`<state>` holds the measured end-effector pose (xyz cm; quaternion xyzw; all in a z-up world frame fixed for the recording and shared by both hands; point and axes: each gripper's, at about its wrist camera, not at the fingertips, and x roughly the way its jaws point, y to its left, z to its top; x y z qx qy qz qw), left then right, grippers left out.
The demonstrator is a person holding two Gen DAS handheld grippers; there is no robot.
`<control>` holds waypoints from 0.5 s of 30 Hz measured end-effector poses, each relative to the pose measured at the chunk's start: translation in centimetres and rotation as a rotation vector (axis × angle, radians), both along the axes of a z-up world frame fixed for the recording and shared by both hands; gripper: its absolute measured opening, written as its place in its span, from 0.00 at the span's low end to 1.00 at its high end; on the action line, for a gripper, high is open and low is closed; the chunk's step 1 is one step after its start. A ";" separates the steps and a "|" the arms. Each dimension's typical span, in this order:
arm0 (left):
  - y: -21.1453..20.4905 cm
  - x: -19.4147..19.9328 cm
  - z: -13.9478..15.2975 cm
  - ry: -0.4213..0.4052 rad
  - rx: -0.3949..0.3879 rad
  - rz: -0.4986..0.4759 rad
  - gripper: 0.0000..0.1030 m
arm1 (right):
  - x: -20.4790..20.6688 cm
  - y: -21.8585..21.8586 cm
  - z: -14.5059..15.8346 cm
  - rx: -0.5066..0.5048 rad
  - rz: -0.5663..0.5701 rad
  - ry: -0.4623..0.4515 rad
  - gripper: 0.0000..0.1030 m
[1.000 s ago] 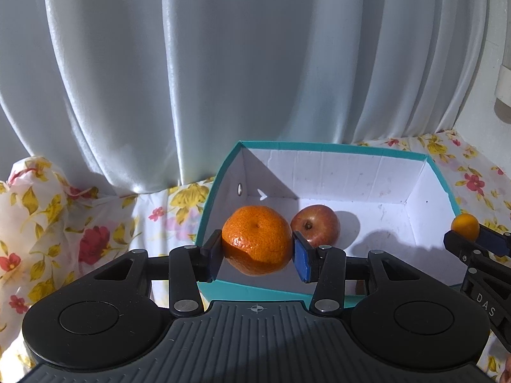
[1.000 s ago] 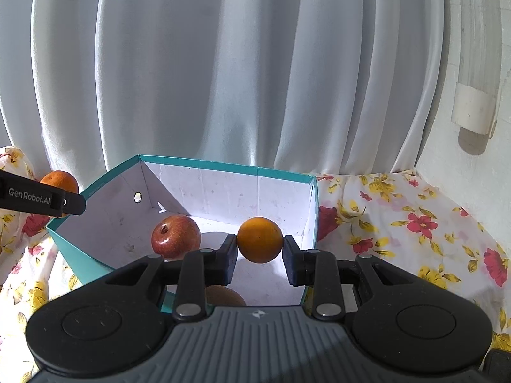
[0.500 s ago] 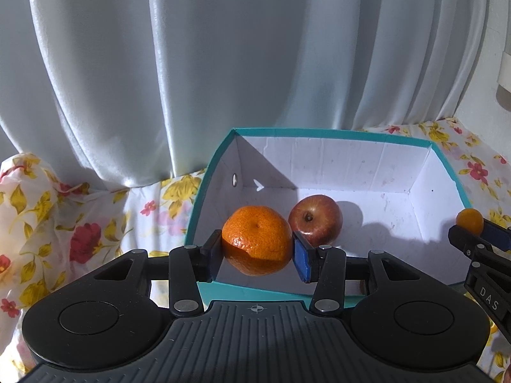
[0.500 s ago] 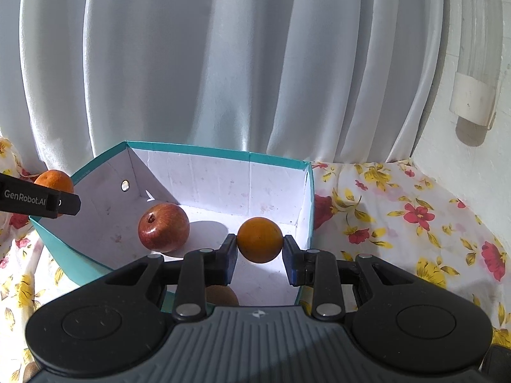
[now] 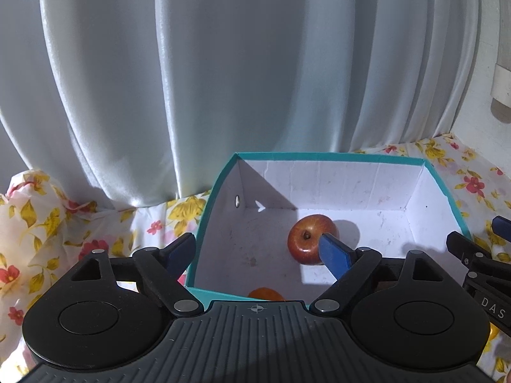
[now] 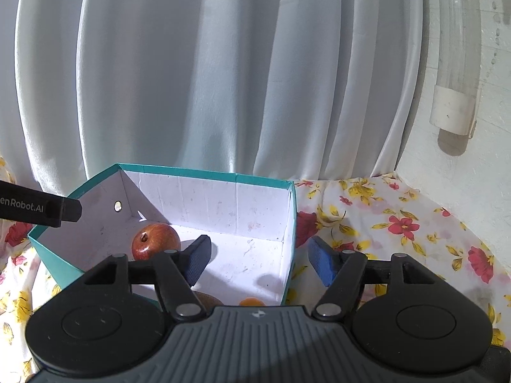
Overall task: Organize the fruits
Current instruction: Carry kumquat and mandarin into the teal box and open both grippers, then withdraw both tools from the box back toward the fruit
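Observation:
A teal box with white inside (image 5: 335,185) sits on the floral cloth; it also shows in the right wrist view (image 6: 223,201). A red apple (image 5: 306,239) lies in it, also seen from the right (image 6: 153,239). My left gripper (image 5: 258,252) is open and empty above the box's left front; an orange (image 5: 265,294) lies just below it, mostly hidden. My right gripper (image 6: 258,258) is open and empty over the box's right wall; a small orange (image 6: 252,302) and a brown fruit (image 6: 206,298) lie low in the box, half hidden.
White curtains (image 5: 223,79) hang right behind the box. A white wall with a pipe (image 6: 453,63) stands at the right. The floral cloth (image 6: 399,223) spreads around the box. The other gripper shows at each view's edge (image 5: 479,261) (image 6: 38,210).
Both grippers opened and let go of their oranges, which dropped into the box. Both grippers also moved forward over the box.

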<state>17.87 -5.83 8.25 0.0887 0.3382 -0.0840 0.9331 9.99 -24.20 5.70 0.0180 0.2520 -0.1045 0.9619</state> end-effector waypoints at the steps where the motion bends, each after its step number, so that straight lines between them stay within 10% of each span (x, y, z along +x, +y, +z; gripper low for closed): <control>1: 0.0 -0.1 0.0 0.000 0.004 0.001 0.86 | -0.1 0.0 0.0 -0.001 0.002 0.000 0.66; 15: 2.3 -4.5 1.9 -0.062 -0.052 0.030 0.82 | -2.3 0.8 0.8 -0.011 0.022 -0.018 0.66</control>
